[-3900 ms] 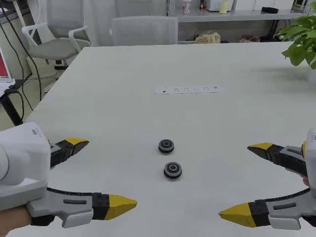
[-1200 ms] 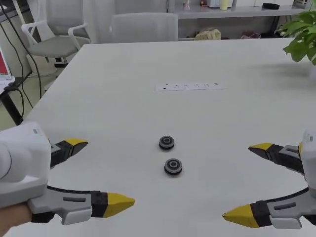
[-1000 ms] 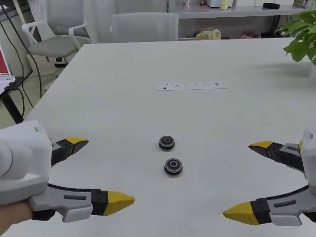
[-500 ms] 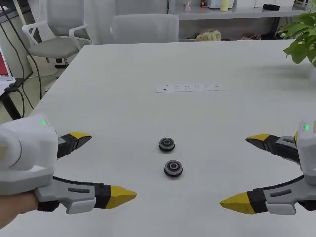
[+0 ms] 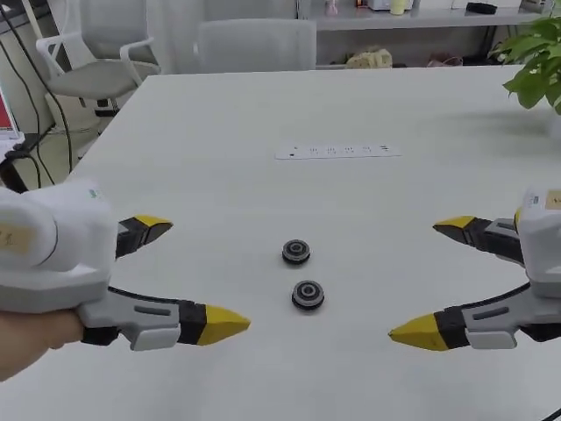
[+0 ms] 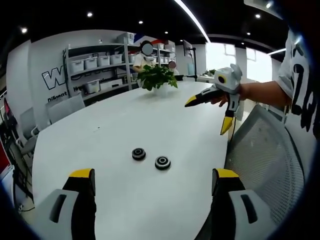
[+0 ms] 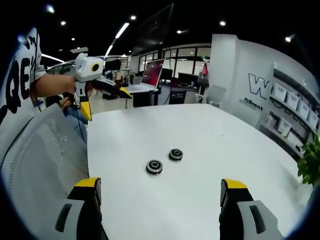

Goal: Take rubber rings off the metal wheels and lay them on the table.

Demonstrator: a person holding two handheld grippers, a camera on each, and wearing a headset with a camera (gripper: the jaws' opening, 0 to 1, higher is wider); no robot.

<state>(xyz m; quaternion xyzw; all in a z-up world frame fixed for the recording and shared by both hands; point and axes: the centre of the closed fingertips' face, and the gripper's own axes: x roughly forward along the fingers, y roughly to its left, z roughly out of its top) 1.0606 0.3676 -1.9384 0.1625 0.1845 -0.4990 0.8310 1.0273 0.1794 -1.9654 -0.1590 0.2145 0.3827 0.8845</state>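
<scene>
Rubber rings [image 5: 308,305] are on two small metal wheels, far wheel [image 5: 296,252] and near wheel [image 5: 308,295], lower centre of the head view, close together but not touching, lying flat on the white table [image 5: 263,114]. The rings look like thin dark bands; probably light, soft and stretchy, and snug on the rim. The wheels look stiff and likely to skid on the smooth top, so best pin a wheel by its body and pinch the ring at its outer edge to peel it. Left gripper [image 5: 202,274] is at lower left, right gripper [image 5: 416,281] at lower right, both with jaws spread wide, holding nothing, well apart from the wheels. Against the earliest frame, the wheels are unmoved, both grippers are slightly higher in frame, and the jaws are just as wide.
</scene>
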